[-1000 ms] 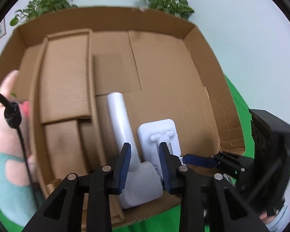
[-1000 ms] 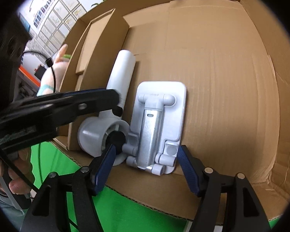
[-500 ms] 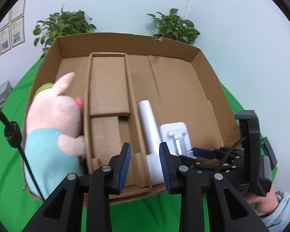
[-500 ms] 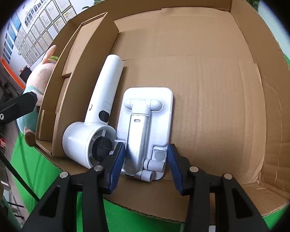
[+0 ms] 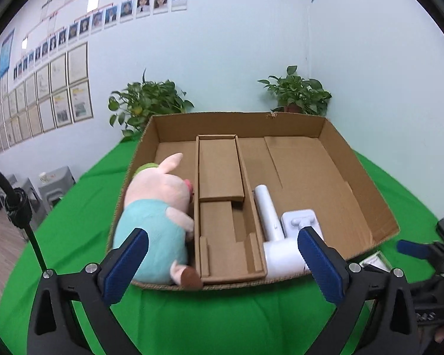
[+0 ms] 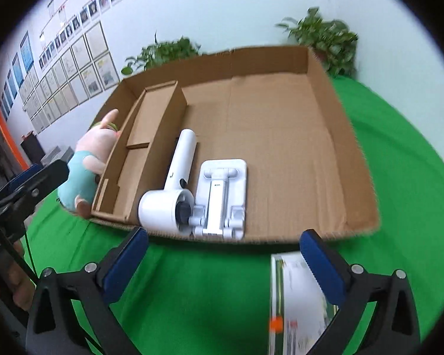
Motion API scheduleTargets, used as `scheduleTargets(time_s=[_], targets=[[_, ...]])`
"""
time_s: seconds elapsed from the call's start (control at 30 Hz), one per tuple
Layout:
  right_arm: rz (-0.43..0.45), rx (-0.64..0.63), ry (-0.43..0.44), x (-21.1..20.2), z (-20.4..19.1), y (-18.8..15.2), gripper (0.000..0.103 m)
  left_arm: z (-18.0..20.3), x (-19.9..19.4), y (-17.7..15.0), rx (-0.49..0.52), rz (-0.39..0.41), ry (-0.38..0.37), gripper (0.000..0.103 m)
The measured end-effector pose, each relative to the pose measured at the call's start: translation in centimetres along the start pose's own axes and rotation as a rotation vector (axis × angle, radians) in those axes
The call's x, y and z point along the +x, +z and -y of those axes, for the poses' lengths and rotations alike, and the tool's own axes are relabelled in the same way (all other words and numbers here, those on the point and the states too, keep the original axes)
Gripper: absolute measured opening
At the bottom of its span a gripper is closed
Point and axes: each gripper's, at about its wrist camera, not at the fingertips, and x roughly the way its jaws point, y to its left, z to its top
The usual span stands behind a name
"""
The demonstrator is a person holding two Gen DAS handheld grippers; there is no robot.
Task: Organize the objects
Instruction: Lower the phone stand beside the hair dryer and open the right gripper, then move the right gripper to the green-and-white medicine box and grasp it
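A shallow cardboard box (image 5: 367, 177) (image 6: 340, 136) sits on the green cloth. A pink plush pig in teal (image 5: 157, 216) (image 6: 85, 165) lies in its left compartment. A white hair dryer (image 5: 273, 233) (image 6: 174, 183) and a white folding stand (image 5: 300, 219) (image 6: 222, 192) lie side by side near the front wall. My left gripper (image 5: 222, 261) hangs in front of the box, jaws opening wide, nothing between them. My right gripper (image 6: 223, 264) is also before the box, jaws opening, empty. A white booklet (image 6: 296, 304) lies on the cloth under its right finger.
A cardboard divider insert (image 5: 222, 195) (image 6: 145, 136) splits the box's left part. Two potted plants (image 5: 148, 103) (image 5: 296, 91) stand behind the box against the pale wall. The right gripper's frame (image 5: 429, 254) shows at the left wrist view's right edge. Green cloth (image 6: 399, 162) surrounds the box.
Both grippers have pulled back and up, out of the box, and their jaws have spread wide. The dryer and stand stay in the box; the pig now shows whole in the left compartment.
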Motion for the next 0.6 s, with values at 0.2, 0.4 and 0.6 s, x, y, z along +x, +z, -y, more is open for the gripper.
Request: scheduleTargets(time_s=[0.2, 0.4, 0.6], targets=[[0.089, 0.007, 0.019, -3.4, -1.4, -1.9, 0.102, -0.2, -1.8, -1.1, -0.032, 0.006, 0.038, 0.102], [0.114, -0.063, 0.083, -3.8, -3.1, -2.8, 0.102, 0.1, -3.5, -1.6, -0.033, 0.018, 0.041, 0.102], [0.138, -0.020, 0.078, -4.0, -2.4, -3.5, 0.102, 0.9, -4.4, -2.0, -0.036, 0.020, 0.048, 0.102]])
